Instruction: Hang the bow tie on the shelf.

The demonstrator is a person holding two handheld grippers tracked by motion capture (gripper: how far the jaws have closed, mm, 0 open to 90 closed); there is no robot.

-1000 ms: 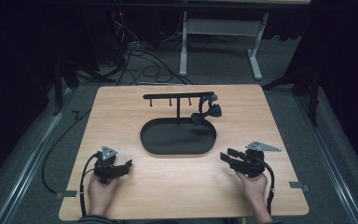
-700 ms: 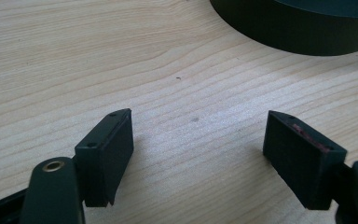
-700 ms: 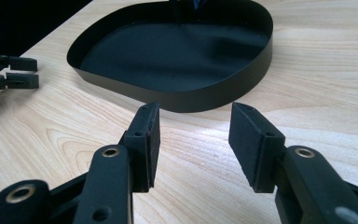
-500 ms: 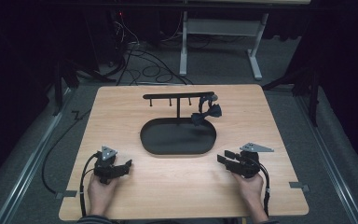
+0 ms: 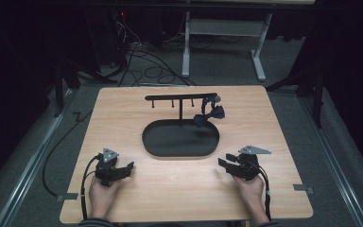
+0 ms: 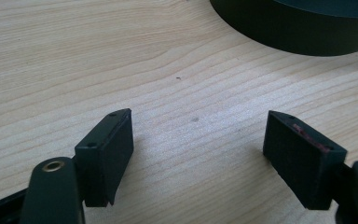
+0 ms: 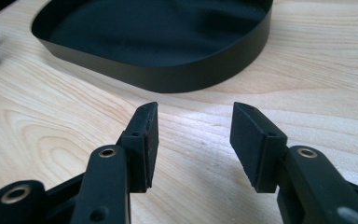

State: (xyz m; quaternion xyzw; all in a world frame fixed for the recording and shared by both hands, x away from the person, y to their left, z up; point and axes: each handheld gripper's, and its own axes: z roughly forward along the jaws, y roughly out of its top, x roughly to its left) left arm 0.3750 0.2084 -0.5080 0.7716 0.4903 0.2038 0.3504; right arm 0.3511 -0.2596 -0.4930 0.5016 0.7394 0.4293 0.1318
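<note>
1. Black jaws on my right gripper stand apart with nothing between them; they have just been opening a little further. In the right gripper view I see bare wood in the gap between the pads.
2. My left gripper is spread wide too, empty, with only table grain showing between its pads in the left gripper view.
3. Both grippers sit low over the near part of the wooden table, one at each side, well apart from each other. My left hand and right hand come in from the near edge.
4. Between the two grippers and a bit farther out lies the black oval tray. Its wall is near the right gripper's tips but not touching them. In the left gripper view a piece of the tray's wall shows at the upper right, farther off.
5. Behind the tray stands a black rack: one post with a crossbar and short pegs hanging down from it.
6. On the right end of that crossbar hangs a dark bundle, reaching down near the tray's far rim. I cannot tell what it is.
7. Cables lie on the floor beyond the table.
</note>
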